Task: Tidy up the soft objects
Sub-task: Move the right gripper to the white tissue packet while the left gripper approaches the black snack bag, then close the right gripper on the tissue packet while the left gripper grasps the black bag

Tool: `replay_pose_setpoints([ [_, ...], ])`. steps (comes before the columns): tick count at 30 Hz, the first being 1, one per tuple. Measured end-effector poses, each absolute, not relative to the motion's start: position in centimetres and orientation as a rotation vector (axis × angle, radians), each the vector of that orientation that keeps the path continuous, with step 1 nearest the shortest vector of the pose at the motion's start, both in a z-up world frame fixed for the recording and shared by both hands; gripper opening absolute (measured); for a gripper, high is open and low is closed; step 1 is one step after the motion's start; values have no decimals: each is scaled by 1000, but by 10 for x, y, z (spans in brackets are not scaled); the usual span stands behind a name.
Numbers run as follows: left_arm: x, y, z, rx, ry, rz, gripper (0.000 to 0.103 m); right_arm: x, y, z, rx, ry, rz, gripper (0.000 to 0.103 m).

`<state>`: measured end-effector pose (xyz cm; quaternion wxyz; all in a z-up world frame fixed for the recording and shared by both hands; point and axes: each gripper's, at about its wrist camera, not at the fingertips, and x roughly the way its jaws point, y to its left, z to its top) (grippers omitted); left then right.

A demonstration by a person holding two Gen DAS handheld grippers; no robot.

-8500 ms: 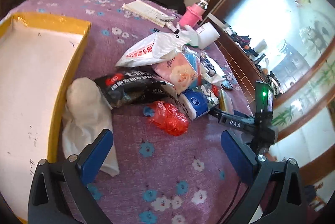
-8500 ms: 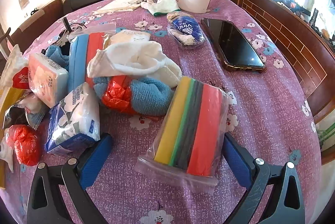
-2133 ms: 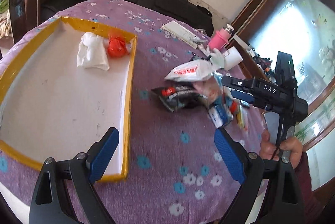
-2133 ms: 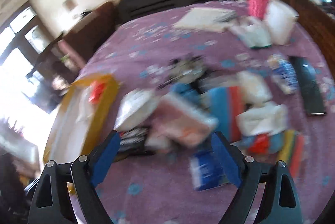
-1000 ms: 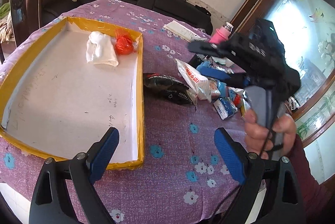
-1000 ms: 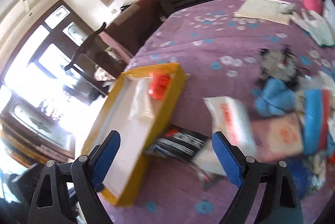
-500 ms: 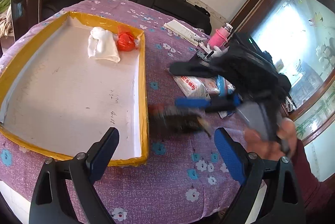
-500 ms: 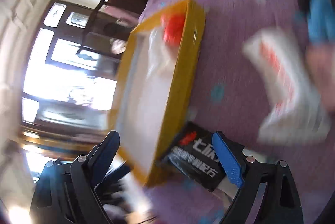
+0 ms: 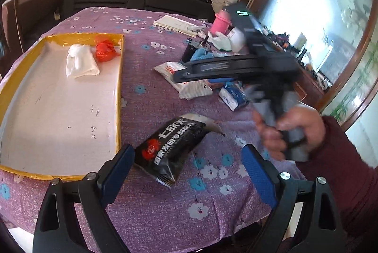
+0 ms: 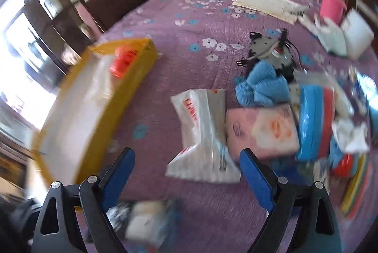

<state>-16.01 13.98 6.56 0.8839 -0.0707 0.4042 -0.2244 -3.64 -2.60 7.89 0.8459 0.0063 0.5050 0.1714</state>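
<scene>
A black packet (image 9: 172, 149) with red and white print lies on the purple cloth between the open fingers of my left gripper (image 9: 186, 172), not held. The yellow-rimmed tray (image 9: 119, 97) to its left holds a white cloth (image 9: 80, 62) and a red bag (image 9: 105, 52). My right gripper (image 10: 186, 175) is open and empty over a white packet (image 10: 203, 132) with red print; it shows blurred in the left wrist view (image 9: 236, 68). A pink tissue pack (image 10: 262, 130) and a blue cloth (image 10: 262, 85) lie beside that packet. The right wrist view is blurred.
Striped sponges (image 10: 316, 118), a blue tissue pack (image 9: 232, 97), a pink bottle (image 9: 221, 22), a white tub (image 10: 358, 33), papers (image 9: 176, 25) and a small motor part (image 10: 271, 47) lie on the round table. A dark sofa (image 9: 132, 2) stands behind.
The black packet has moved toward me and now lies between my left fingers. My right gripper has swung up and away from it to above the white packet.
</scene>
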Motion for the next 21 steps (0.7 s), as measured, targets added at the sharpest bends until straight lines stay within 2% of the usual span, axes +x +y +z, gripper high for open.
replay_pose_setpoints([
  [2,-163,137,66,-112,843,-451,92,-26,-13,67,-40,1079,334,90],
  [3,-165,136,67,-93,841,-440,92,-26,-10,66,-68,1056,320,80],
  [4,-166,136,68,-83,838,-435,92,-24,-5,64,-99,1042,308,49],
  [5,-168,136,69,-76,836,-433,92,-22,-5,62,-103,1061,308,43],
  [17,-155,174,71,-126,825,-339,92,-96,-93,59,59,1139,336,39],
  [21,-150,162,69,-66,837,-359,92,-124,-128,54,127,1147,327,40],
])
